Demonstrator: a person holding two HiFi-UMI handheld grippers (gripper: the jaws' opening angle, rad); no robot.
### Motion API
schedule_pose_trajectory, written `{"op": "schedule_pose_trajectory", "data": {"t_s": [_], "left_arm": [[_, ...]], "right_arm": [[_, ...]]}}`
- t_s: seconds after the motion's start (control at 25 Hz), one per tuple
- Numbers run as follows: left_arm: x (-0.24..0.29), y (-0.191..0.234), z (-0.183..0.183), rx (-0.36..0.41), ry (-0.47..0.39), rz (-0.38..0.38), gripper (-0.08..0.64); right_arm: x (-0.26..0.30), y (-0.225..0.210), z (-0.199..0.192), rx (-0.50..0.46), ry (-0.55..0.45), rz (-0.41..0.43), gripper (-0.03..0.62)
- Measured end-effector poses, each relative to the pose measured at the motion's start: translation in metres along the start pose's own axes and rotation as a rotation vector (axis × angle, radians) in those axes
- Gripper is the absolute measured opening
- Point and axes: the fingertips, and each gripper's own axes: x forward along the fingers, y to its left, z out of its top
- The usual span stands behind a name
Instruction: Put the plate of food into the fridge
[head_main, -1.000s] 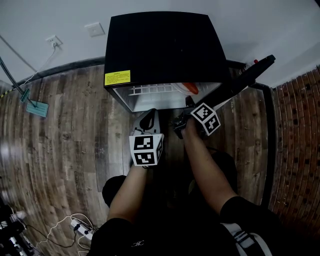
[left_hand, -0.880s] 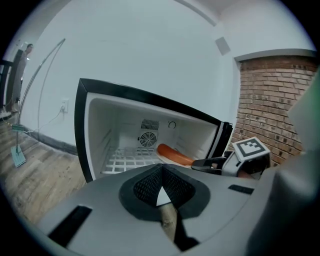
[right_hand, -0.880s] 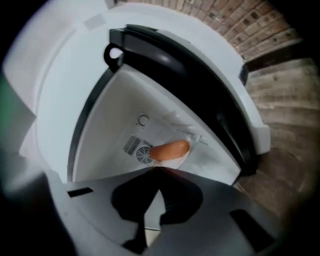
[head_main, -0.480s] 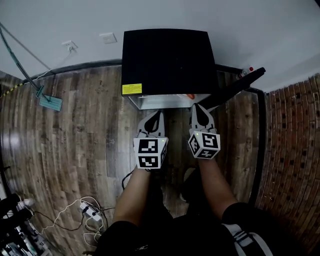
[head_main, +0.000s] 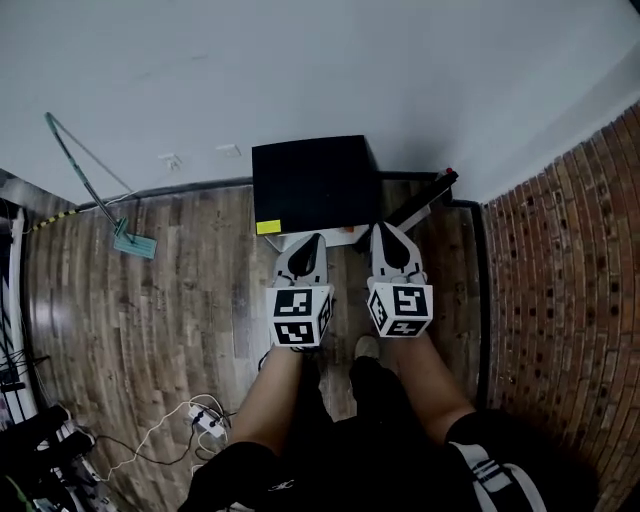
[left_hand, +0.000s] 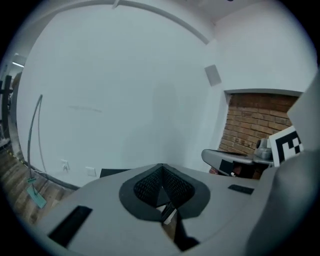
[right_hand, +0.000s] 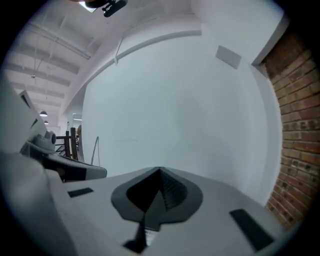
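The black mini fridge (head_main: 315, 180) stands on the wood floor against the white wall, and its door (head_main: 425, 198) is swung open to the right. Only a thin strip of the white inside shows under the top, with a small orange bit (head_main: 351, 229) in it; I cannot make out the plate there. My left gripper (head_main: 309, 244) and right gripper (head_main: 386, 233) are held side by side in front of the fridge, both shut and empty. In the left gripper view the left gripper (left_hand: 161, 168) points at the white wall; in the right gripper view the right gripper (right_hand: 159, 172) does too.
A mop (head_main: 133, 245) leans on the wall at left. A white power strip (head_main: 207, 423) with cables lies on the floor at lower left. A brick wall (head_main: 560, 260) closes the right side. The person's shoes (head_main: 367, 347) are just behind the grippers.
The right gripper drew back from the fridge's open front and now sits level with the left one. The head view has pulled back, so the fridge looks smaller and farther.
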Motion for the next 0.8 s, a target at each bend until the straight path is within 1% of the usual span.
{"op": "schedule_pose_trajectory", "data": {"t_s": [0.16, 0.28, 0.4, 0.6, 0.68, 0.8], "left_arm": [[-0.033, -0.037, 0.063, 0.017, -0.038, 0.009, -0.003], [-0.049, -0.060, 0.103, 0.029, -0.103, 0.009, -0.003], [-0.059, -0.081, 0.128, 0.058, -0.158, 0.016, -0.003], [-0.074, -0.105, 0.154, 0.108, -0.223, 0.037, -0.003], [-0.078, -0.111, 0.159, 0.132, -0.250, 0.054, -0.003], [-0.081, -0.120, 0.160, 0.133, -0.253, 0.049, -0.003]], "right_arm": [[-0.043, -0.004, 0.090, 0.018, -0.051, 0.014, 0.012], [-0.064, -0.007, 0.137, 0.005, -0.100, 0.032, 0.012], [-0.075, -0.010, 0.159, -0.015, -0.127, 0.056, 0.012], [-0.089, -0.020, 0.179, 0.002, -0.164, 0.077, 0.012], [-0.093, -0.021, 0.186, -0.003, -0.178, 0.088, 0.012], [-0.098, -0.024, 0.191, -0.005, -0.192, 0.100, 0.012]]}}
